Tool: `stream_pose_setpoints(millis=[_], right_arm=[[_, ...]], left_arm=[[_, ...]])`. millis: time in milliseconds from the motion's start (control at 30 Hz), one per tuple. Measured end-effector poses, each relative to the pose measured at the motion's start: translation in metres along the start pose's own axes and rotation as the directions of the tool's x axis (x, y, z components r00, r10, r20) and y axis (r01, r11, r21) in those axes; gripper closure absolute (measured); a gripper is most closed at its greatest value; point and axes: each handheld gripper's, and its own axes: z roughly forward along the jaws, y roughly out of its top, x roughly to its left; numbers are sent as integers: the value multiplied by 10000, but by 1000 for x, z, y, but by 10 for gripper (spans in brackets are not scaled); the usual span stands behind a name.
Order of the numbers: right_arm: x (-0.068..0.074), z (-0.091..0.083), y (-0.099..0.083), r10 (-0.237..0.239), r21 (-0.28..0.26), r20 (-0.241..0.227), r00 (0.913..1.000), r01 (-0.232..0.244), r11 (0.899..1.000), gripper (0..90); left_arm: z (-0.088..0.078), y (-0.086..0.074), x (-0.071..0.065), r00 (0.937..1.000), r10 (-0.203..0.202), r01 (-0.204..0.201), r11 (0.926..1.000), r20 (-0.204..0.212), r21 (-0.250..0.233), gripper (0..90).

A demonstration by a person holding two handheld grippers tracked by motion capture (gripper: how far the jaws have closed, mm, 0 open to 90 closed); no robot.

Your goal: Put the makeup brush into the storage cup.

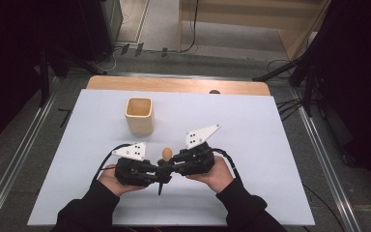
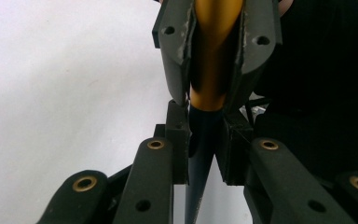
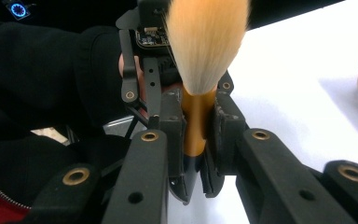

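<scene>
Right gripper view: both hand-held grippers (image 3: 193, 135) apparently pinch the brush (image 3: 198, 126), left (image 2: 204, 140) lower.

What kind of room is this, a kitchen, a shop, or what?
Probably a lab or recording studio: a white-covered table ringed by dark stands and floor cables, and a person working two camera-fitted grippers, left gripper and right gripper, on a makeup brush.

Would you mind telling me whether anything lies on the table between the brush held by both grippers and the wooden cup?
Nothing visible does. The brush is clamped by the left gripper and right gripper, and bare white table lies between it and the cup.
</scene>
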Motion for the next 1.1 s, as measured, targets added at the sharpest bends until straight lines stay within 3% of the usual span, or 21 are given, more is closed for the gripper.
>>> stream_pose_setpoints(millis=[300, 367, 500, 533, 667, 833, 1033, 1100], right_arm=[[-1, -1, -1, 78, -65, 33, 10000, -78, 9999, 774], [0, -1, -1, 7, -189, 84, 10000, -5, 9998, 683], [1, -2, 0, -135, -233, 244, 9996, 141, 9996, 580], [1, -3, -1, -228, -278, 328, 9992, 237, 9993, 513], [1, -7, -3, -653, -616, 800, 9947, 703, 9956, 403], [-1, -13, -7, -759, -712, 1354, 9879, 861, 9937, 333], [-4, -21, -13, -707, -1033, 1690, 9831, 890, 9907, 289], [-2, -22, -14, -912, -977, 2039, 9747, 1129, 9888, 266]], left_arm=[[0, -1, 0, 9997, 230, -231, 9996, -90, -133, 786], [-1, -1, 0, 9995, 304, -304, 9994, 14, -179, 789], [-3, -2, 1, 9988, 462, -465, 9988, -172, -176, 788], [-4, -2, 1, 9986, 477, -482, 9987, -234, -187, 789], [-9, -3, 3, 9980, 460, -477, 9981, -437, -393, 789], [-17, -4, 4, 9961, 509, -546, 9972, -720, -502, 789], [-24, -5, 5, 9947, 465, -523, 9967, -917, -625, 789], [-25, -6, 5, 9943, 472, -538, 9963, -961, -664, 789]])
